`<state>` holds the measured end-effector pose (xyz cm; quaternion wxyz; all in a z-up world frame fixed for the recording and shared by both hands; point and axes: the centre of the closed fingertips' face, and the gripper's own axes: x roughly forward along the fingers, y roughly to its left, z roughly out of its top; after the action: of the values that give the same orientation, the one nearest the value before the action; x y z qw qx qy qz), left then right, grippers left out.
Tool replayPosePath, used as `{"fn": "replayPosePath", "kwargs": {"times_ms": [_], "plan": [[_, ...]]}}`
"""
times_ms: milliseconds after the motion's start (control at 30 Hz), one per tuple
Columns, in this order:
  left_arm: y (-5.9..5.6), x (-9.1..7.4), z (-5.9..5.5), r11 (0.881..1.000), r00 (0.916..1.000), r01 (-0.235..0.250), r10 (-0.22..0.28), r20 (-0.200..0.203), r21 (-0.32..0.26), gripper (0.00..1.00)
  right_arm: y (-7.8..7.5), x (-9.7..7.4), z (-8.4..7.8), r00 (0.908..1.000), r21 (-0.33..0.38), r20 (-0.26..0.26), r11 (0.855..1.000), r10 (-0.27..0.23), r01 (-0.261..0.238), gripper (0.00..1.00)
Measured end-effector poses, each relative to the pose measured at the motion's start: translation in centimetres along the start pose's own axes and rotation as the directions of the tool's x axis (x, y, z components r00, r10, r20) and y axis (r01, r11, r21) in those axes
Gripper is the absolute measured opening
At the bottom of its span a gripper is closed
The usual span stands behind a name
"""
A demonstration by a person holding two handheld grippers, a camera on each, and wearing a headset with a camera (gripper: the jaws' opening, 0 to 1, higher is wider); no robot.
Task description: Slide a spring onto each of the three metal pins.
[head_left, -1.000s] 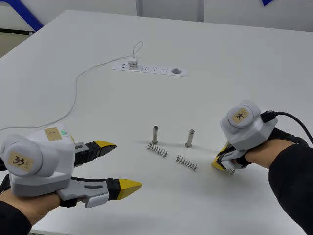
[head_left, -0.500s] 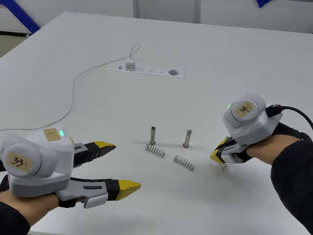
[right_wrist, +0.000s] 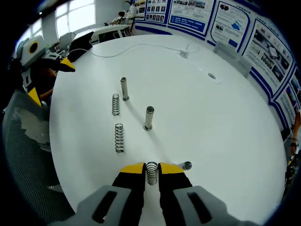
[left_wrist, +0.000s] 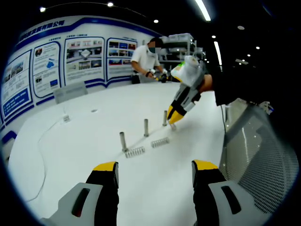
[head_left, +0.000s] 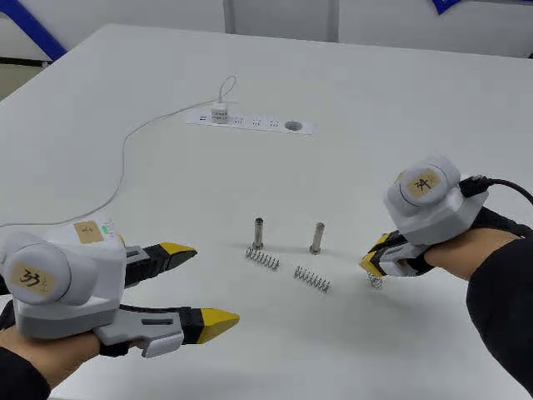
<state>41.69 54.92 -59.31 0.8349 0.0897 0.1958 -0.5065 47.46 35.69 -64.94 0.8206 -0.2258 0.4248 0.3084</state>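
Observation:
Two metal pins stand upright mid-table, and two springs lie flat just in front of them. My right gripper is shut on a third spring, which hangs from its yellow tips just above the table. In the right gripper view the held spring sits between the jaws, with a third pin close beside the right fingertip. My left gripper hovers open at the near left, nothing between its jaws. All three pins show ahead of it.
A white power strip with a plug and a trailing cable lies farther back on the white table. A person stands beyond the table's far side. A mesh chair is at the table's edge.
My right gripper has drawn slightly left and risen a little with the spring in its tips. The left gripper has stayed in place, open.

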Motion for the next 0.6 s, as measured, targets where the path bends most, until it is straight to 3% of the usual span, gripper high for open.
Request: {"fn": "replayPosePath", "kwargs": {"times_ms": [433,533,600], "plan": [[-0.2,0.0,0.1,1.000,1.0000,0.004,-0.004,-0.003,0.005,0.64,0.1,-0.9,0.3,0.9998,0.009,0.020,1.000,-0.003,0.002,0.12],[-0.2,0.0,0.2,1.000,1.0000,0.003,-0.003,-0.002,0.006,0.64,0.0,-1.6,1.0,0.9993,0.009,0.037,1.000,-0.007,0.007,0.12],[-0.2,0.0,0.2,1.000,1.0000,0.003,-0.003,-0.001,0.005,0.64,0.2,-2.6,2.1,0.9966,0.041,0.081,0.999,0.009,-0.012,0.12]]}}
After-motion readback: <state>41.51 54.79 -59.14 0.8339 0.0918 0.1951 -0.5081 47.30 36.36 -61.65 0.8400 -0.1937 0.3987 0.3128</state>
